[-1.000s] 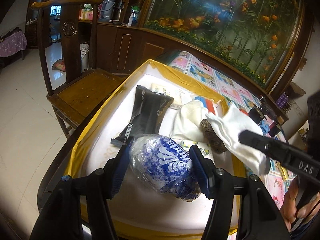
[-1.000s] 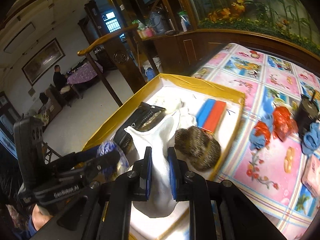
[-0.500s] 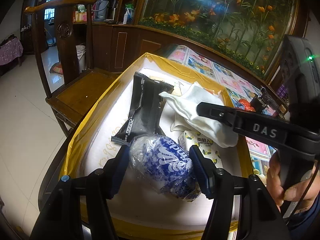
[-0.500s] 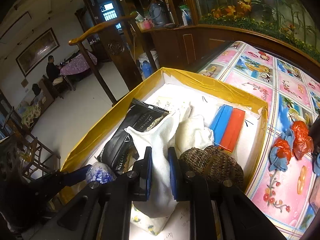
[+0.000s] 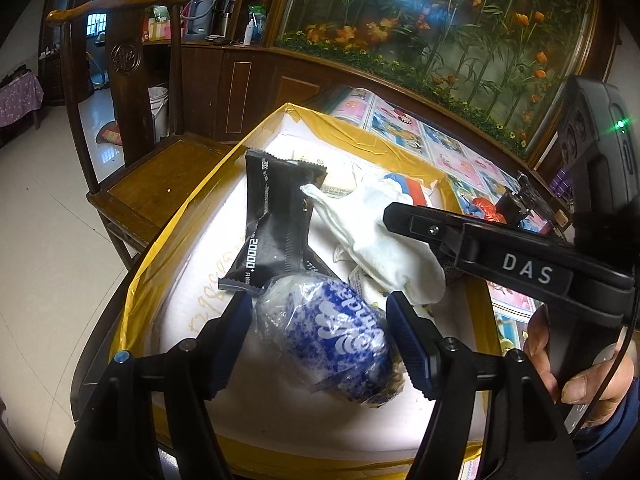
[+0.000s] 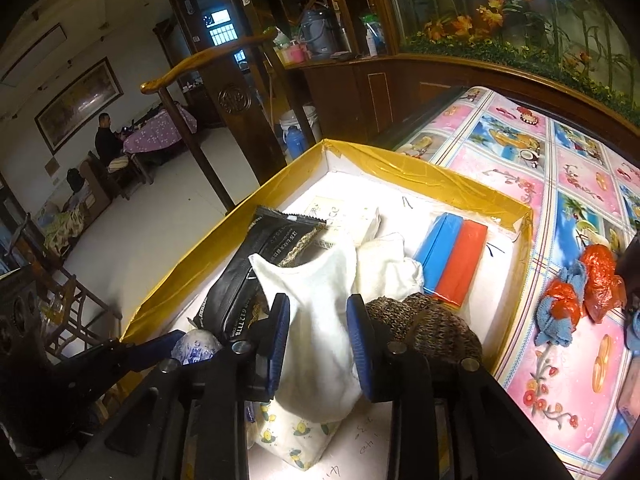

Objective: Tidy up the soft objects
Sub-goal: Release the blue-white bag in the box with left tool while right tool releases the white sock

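Observation:
A white box with a yellow taped rim (image 5: 176, 232) holds the soft things. My left gripper (image 5: 318, 308) is low in the box near its front, jaws opening, and a blue-and-white plastic packet (image 5: 324, 340) lies on the floor between the pads with small gaps on both sides. My right gripper (image 6: 318, 320) is opening too. A white cloth (image 6: 312, 280) droops between its pads onto a yellow-patterned tissue pack (image 6: 292, 436). A black foil packet (image 5: 276, 232) lies behind. A brown knitted piece (image 6: 428, 324) sits right of the cloth.
Blue and red blocks (image 6: 452, 264) and a second white cloth (image 6: 384, 268) lie further back in the box. Red and blue crumpled things (image 6: 580, 288) sit on the pink patterned tablecloth (image 6: 560, 168). A wooden chair (image 5: 160, 184) stands to the left of the box.
The right gripper carried the white cloth leftward over the box and its jaws spread apart. The left jaws widened off the blue-and-white packet, which stayed in place.

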